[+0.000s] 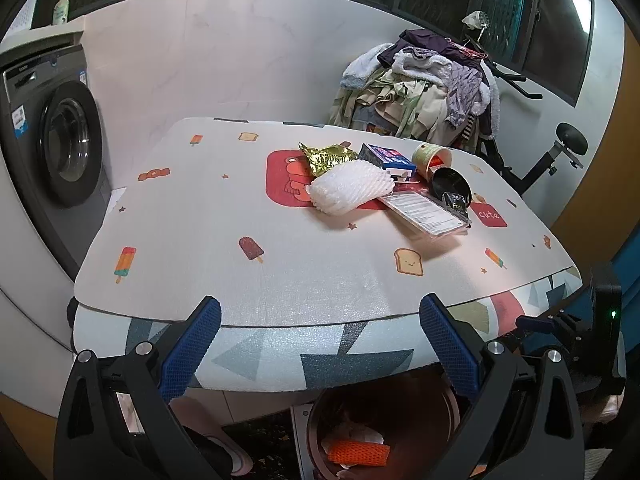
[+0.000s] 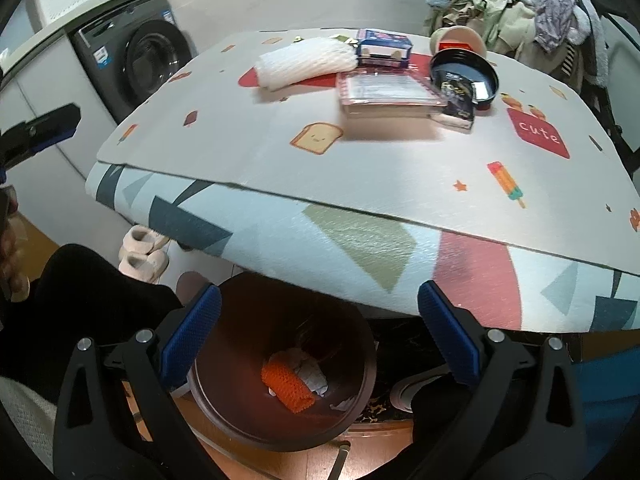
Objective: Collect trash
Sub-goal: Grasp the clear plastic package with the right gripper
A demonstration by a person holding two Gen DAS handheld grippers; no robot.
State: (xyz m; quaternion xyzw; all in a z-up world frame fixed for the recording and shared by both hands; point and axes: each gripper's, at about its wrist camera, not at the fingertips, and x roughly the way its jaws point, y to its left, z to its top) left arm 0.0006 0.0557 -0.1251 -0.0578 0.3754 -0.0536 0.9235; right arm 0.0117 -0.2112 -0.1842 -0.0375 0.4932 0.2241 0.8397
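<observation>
Left wrist view: left gripper wide, empty, low at the table edge. Trash pile well ahead, right of centre: white foam net, gold wrapper, blue box, cup. Bin below holds an orange net. Barely started, I judge.

Right wrist view: right gripper wide, empty, above the bin; plastic tray and black bowl far ahead.

Home laundry room: front-load washing machine, clothes pile on exercise bike, slippers on floor
</observation>
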